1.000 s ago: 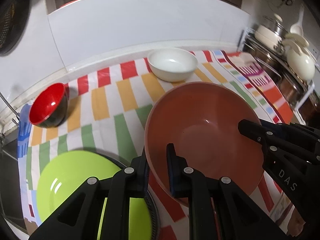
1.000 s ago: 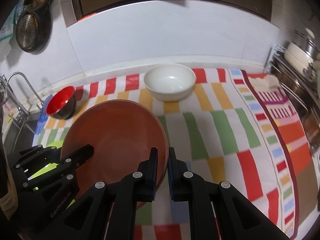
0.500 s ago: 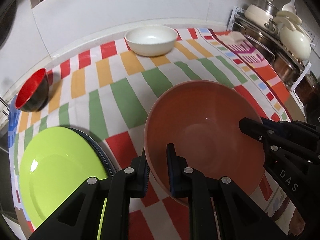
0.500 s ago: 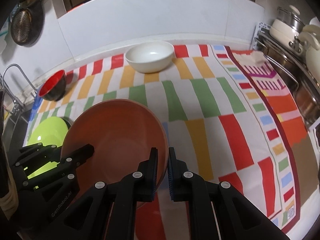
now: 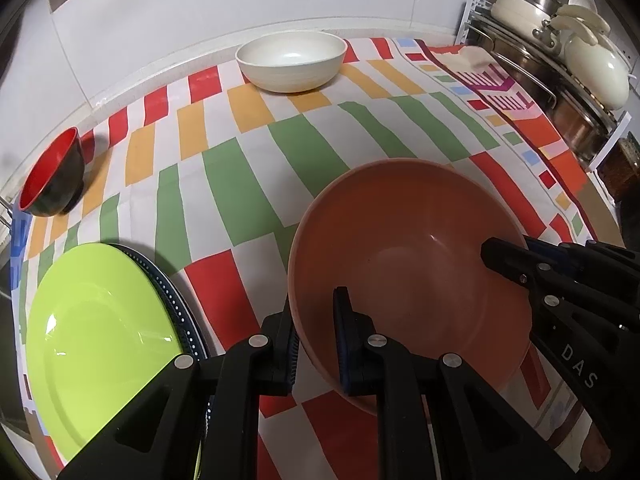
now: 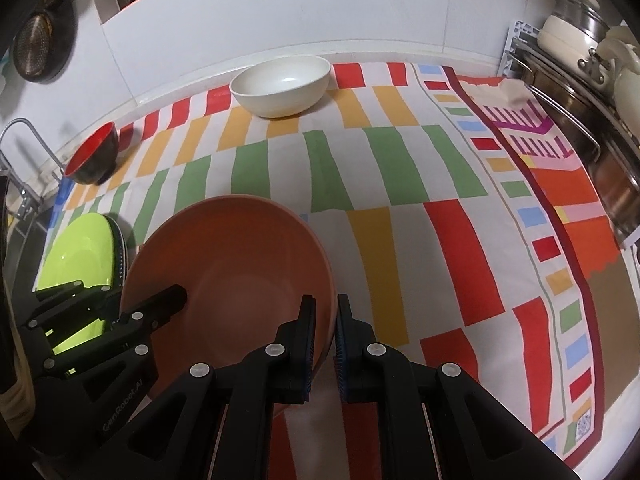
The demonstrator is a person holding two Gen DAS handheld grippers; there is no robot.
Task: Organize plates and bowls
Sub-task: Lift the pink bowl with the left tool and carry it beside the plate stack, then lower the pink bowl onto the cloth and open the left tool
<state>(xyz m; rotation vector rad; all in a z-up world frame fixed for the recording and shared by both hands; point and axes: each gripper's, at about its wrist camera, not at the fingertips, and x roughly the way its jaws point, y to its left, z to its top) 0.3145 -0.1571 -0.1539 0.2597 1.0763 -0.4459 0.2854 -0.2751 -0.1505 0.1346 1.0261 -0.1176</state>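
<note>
Between my left gripper's [image 5: 314, 322] jaws sits the near-left rim of the terracotta bowl [image 5: 404, 248]; they are clamped on it. My right gripper [image 5: 516, 254] grips its right rim. Left lies a green plate [image 5: 92, 332] hiding most of a darker plate [image 5: 176, 300]. Far off stand a white bowl [image 5: 291, 60] and a red bowl [image 5: 52, 178].

From the right wrist view, my right gripper [image 6: 324, 330] pinches the bowl's [image 6: 228, 256] right rim; whether the base touches the striped cloth [image 6: 400, 184] I cannot tell.
</note>
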